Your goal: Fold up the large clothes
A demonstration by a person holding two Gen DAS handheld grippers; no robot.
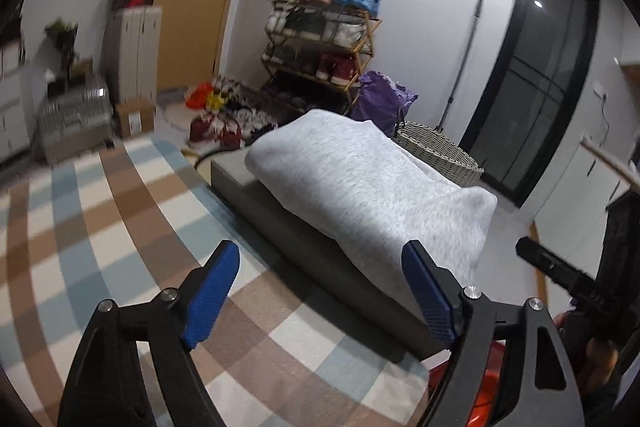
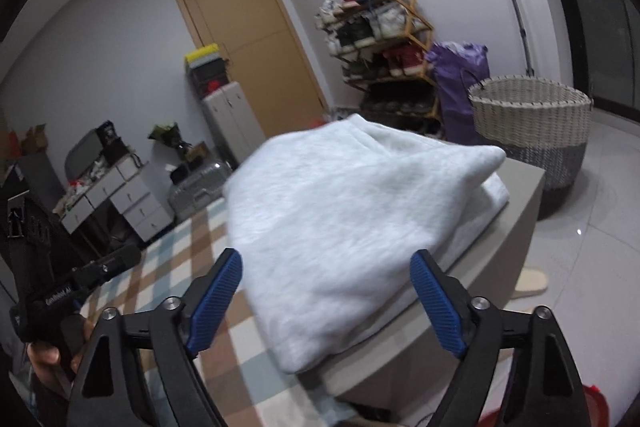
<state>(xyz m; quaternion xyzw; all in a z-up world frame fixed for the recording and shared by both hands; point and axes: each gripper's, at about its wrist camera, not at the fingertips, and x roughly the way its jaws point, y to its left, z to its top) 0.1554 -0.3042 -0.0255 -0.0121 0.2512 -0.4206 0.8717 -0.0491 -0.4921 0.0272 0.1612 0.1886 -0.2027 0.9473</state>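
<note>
A light grey garment (image 1: pixel 368 183) lies folded in a thick stack on a low grey table (image 1: pixel 236 175). In the left wrist view my left gripper (image 1: pixel 320 259) stands open, its blue pads apart and empty, a little short of the garment's near corner. My right gripper (image 2: pixel 326 267) is open too, with the garment (image 2: pixel 340 223) lying on the table (image 2: pixel 516 219) just beyond its blue fingertips (image 2: pixel 424 267), nothing pressed between them. The other hand-held gripper (image 1: pixel 560 271) shows at the right edge of the left wrist view, and at the left edge (image 2: pixel 72 283) of the right wrist view.
A checked rug (image 1: pixel 120 219) covers the floor to the left of the table. A woven basket (image 2: pixel 532 119) stands beyond the table, with a purple bag (image 2: pixel 456 79) and a shoe rack (image 2: pixel 384 39) behind it. A door (image 2: pixel 248 39), cabinets and a suitcase line the far wall.
</note>
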